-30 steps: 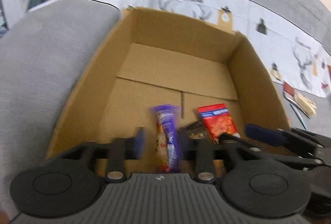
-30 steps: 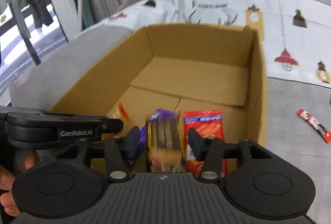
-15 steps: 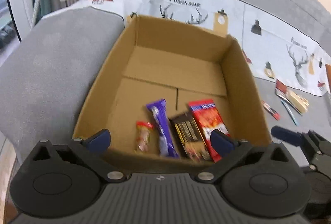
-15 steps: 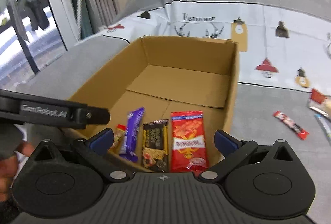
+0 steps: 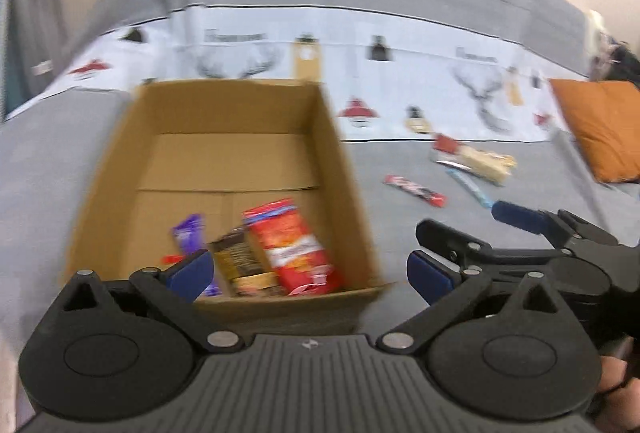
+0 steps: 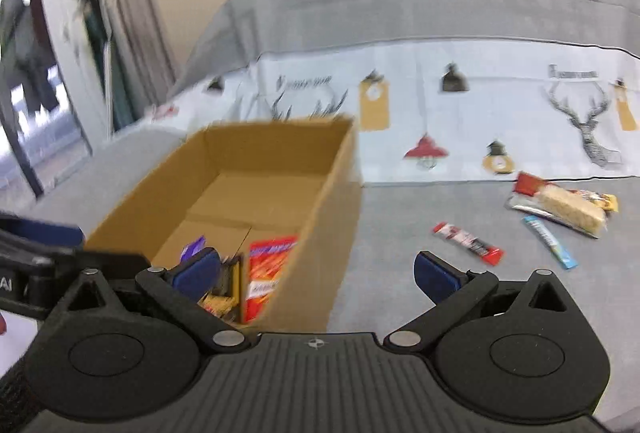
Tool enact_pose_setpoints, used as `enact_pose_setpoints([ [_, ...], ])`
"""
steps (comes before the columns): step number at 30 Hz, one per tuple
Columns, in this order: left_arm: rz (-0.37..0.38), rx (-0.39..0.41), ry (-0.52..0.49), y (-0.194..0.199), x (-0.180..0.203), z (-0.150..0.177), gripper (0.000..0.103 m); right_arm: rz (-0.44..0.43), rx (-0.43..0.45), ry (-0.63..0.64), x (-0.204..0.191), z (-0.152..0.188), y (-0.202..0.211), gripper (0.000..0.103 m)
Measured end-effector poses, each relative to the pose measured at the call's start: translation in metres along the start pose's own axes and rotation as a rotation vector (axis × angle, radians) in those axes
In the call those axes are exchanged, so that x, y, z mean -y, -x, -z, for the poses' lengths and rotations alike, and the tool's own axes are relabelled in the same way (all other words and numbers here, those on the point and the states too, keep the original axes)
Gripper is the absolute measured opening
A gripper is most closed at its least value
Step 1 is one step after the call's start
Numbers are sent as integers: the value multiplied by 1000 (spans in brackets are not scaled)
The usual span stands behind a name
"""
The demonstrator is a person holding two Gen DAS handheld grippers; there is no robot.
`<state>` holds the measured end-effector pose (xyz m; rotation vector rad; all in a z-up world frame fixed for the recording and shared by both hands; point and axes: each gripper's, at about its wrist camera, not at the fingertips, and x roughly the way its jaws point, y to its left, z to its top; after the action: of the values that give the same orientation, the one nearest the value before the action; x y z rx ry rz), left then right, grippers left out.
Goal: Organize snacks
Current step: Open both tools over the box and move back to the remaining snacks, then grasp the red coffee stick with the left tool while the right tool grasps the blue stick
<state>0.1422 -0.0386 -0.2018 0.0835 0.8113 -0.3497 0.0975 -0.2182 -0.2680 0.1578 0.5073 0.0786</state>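
An open cardboard box [image 5: 120, 153] [image 6: 320, 193] sits on the grey sofa. Inside lie a red packet [image 5: 294, 245] [image 6: 266, 269], a dark brown bar [image 5: 240, 261] [image 6: 224, 297], a purple bar [image 5: 188, 233] [image 6: 192, 247] and a small red-tipped snack [image 5: 170, 257]. My left gripper [image 5: 308, 273] is open and empty, above the box's near edge. My right gripper [image 6: 316, 273] is open and empty, over the box's right wall. On the sofa to the right lie a red bar [image 5: 414, 189] [image 6: 468, 244], a blue stick [image 5: 470, 188] [image 6: 550, 241] and a beige cracker pack [image 5: 476, 159] [image 6: 560, 207].
A white printed cloth [image 5: 400, 73] [image 6: 500, 121] covers the sofa back. An orange cushion [image 5: 600, 129] lies at the far right. A window and curtain [image 6: 80, 53] stand to the left. The right gripper's body [image 5: 540, 253] shows in the left wrist view.
Both grippers opened and dropped the purple bar and the brown bar into the box, then pulled back and swung right, bringing the loose snacks on the sofa into view.
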Motion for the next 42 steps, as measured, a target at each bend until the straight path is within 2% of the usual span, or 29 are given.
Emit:
enact_pose_setpoints([
  [3,18,-5,-33,-9,26,-4,103,21,5,31,28,-4,8,102],
  [5,-2,-22,-68,-22,48,-8,103,7,-19,76,48,-9,9,102],
  [7,-20,-36,-105,-35,65,-11,103,29,13,101,74,-14,13,102],
  [9,-11,-45,-138,-50,82,-16,103,18,58,68,104,-17,19,102],
  [11,15,-38,-130,-65,94,-21,103,4,88,-17,138,-21,16,102],
  [14,105,-67,-59,-95,104,-33,103,62,108,-41,166,-16,1,102],
  [16,129,-88,-4,-117,109,-40,103,45,94,-39,182,-3,-17,102],
  [17,150,-87,25,-131,112,-44,103,45,43,-57,188,0,-29,97],
  [18,163,-86,41,-139,114,-47,103,42,13,-76,192,1,-36,87],
  [19,169,-88,67,-151,115,-50,103,17,12,-90,196,1,-41,83],
  [20,174,-93,104,-166,116,-53,103,-1,28,-78,197,-2,-45,81],
  [22,185,-118,165,-191,115,-60,103,37,30,-5,193,-6,-56,81],
  [25,199,-198,195,-232,119,-70,100,102,-39,42,197,-9,-79,80],
  [27,228,-247,188,-254,123,-76,86,157,-92,12,206,-6,-93,70],
  [28,240,-259,181,-266,126,-79,82,170,-114,-17,213,-4,-99,65],
  [29,230,-263,168,-275,130,-81,80,177,-137,-67,221,-2,-103,56],
  [30,202,-265,156,-283,133,-82,79,182,-151,-99,228,2,-105,53],
  [32,164,-263,138,-300,139,-84,76,207,-179,-126,234,9,-108,51],
  [34,187,-281,146,-314,142,-82,71,223,-190,-133,239,12,-114,48],
  [36,207,-301,144,-325,146,-79,53,225,-198,-133,241,9,-119,48],
  [38,215,-315,96,-336,152,-76,43,213,-203,-130,240,7,-124,48],
  [39,211,-321,77,-342,153,-74,34,212,-202,-120,239,5,-127,48],
  [41,204,-308,70,-350,149,-73,20,211,-212,-99,236,2,-137,48],
  [42,210,-308,70,-351,147,-73,16,205,-223,-91,235,1,-142,48],
])
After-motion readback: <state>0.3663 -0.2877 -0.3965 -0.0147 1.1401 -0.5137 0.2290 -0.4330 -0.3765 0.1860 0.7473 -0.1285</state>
